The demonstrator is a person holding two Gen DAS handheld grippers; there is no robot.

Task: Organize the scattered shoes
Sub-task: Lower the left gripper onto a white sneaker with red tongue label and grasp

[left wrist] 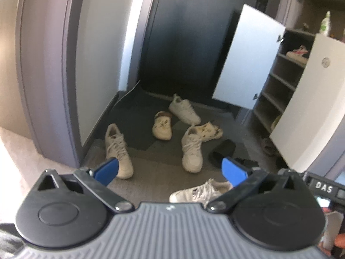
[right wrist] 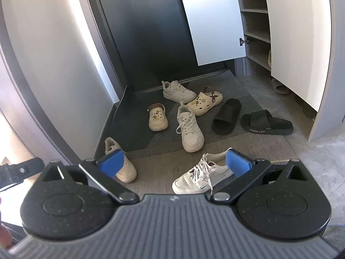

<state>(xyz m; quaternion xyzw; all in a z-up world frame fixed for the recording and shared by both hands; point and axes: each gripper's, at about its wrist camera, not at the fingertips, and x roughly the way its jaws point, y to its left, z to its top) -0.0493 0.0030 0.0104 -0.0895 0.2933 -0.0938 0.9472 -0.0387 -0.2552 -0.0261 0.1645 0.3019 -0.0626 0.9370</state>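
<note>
- Left gripper (left wrist: 170,170) is hovering above the entry floor, blue fingers (left wrist: 107,170) spread wide, holding nothing.
- Right gripper (right wrist: 175,164) is likewise hanging over the floor, jaws wide apart, nothing between them.
- Shoes are lying scattered on the floor and on the dark ribbed doormat (right wrist: 248,105) in front of the dark door (right wrist: 146,28).
- White sneaker with green logo (right wrist: 202,178) is lying on its side nearest the right gripper, off the mat.
- Cream sneaker (right wrist: 121,161) is sitting at the left by the wall, partly hidden behind the right gripper's left finger.
- Laced white sneaker (right wrist: 189,129) is sitting mid-mat, heel touching a cream clog (right wrist: 204,103).
- Second cream clog (right wrist: 157,117) is sitting apart to the left; another white sneaker (right wrist: 177,90) is lying by the door threshold.
- Two black slides (right wrist: 226,115) (right wrist: 267,123) are sitting near each other on the right of the mat.
- Shoe cabinet (right wrist: 256,10) is standing on the right with both white doors (right wrist: 213,19) swung open, shelves showing; a pink-and-white shoe (left wrist: 297,52) is resting on an upper shelf.
</note>
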